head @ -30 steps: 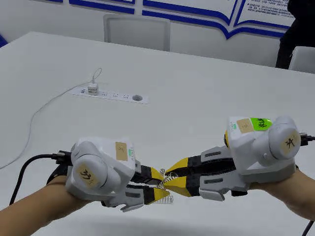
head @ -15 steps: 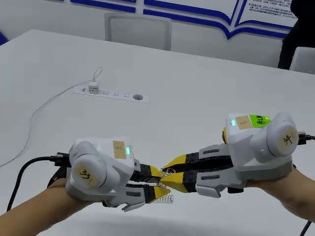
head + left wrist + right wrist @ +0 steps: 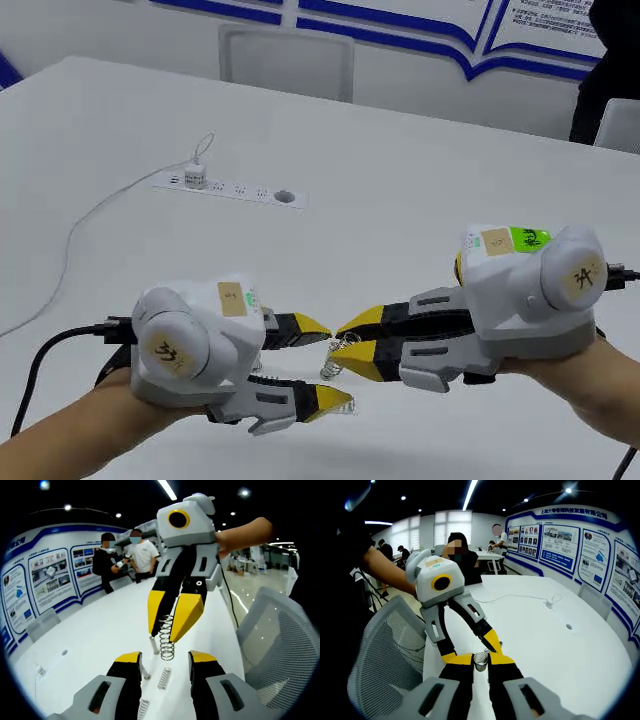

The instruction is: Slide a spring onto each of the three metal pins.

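Note:
A small steel spring (image 3: 334,361) hangs above the white table (image 3: 400,180), pinched at its top end. My right gripper (image 3: 345,340) is shut on the spring; its yellow tips clamp the coil (image 3: 480,661) end-on in the right gripper view. My left gripper (image 3: 336,364) faces it with jaws open wide, one finger above the spring and one below. In the left gripper view the spring (image 3: 166,639) dangles just beyond my open left gripper (image 3: 165,657). Beneath it, a thin metal pin (image 3: 153,645) stands on the table and two loose springs (image 3: 164,677) lie there.
A white power strip (image 3: 235,190) with a plugged-in charger and a trailing cable (image 3: 85,225) lies mid-table. A chair (image 3: 285,60) stands at the far edge. A mesh chair (image 3: 280,645) sits beside the table. People stand in the background.
My left gripper has opened and drawn back a little to the left. The right gripper still holds the spring, which now hangs free between the left jaws.

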The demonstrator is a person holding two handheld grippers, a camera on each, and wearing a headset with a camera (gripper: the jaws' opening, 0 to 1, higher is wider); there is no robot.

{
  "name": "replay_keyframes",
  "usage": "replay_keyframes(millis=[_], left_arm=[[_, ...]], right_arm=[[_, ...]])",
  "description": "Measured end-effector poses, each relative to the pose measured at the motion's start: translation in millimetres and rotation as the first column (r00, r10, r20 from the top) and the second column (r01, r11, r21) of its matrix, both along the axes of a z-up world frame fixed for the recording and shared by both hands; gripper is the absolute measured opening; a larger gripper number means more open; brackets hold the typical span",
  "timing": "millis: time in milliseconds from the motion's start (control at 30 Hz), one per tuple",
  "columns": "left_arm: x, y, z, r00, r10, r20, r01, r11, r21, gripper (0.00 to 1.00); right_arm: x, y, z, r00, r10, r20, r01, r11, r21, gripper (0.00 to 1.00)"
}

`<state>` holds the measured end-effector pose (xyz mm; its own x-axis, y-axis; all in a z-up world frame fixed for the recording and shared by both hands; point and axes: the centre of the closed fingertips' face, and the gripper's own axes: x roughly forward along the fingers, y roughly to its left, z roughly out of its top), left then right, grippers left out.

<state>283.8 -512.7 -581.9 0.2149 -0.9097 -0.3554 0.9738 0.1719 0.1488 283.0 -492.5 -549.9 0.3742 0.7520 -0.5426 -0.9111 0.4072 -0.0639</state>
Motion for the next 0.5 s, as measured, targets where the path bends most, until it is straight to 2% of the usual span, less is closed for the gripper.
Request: replay_keyframes(millis=[167,267,500], left_arm=[[7.3,10.1,-4.2,0.998,0.059,-0.013,-0.059,0.998,-0.001,0.5],[8.5,16.7,-5.4,0.996,0.083,-0.046,-0.084,0.996,-0.027,0.55],[15.8,32.7,-9.2,0.987,0.147,-0.061,-0.149,0.988,-0.031,0.67]], right_arm=[[4.1,-4.0,-2.4,1.0,-0.027,-0.004,0.027,1.0,-0.006,0.11],[7.0,-8.0,-5.7,0.999,-0.046,-0.01,0.046,0.999,-0.014,0.11],[11.6,-16.8,-11.6,0.996,-0.085,-0.017,0.084,0.996,-0.029,0.11]])
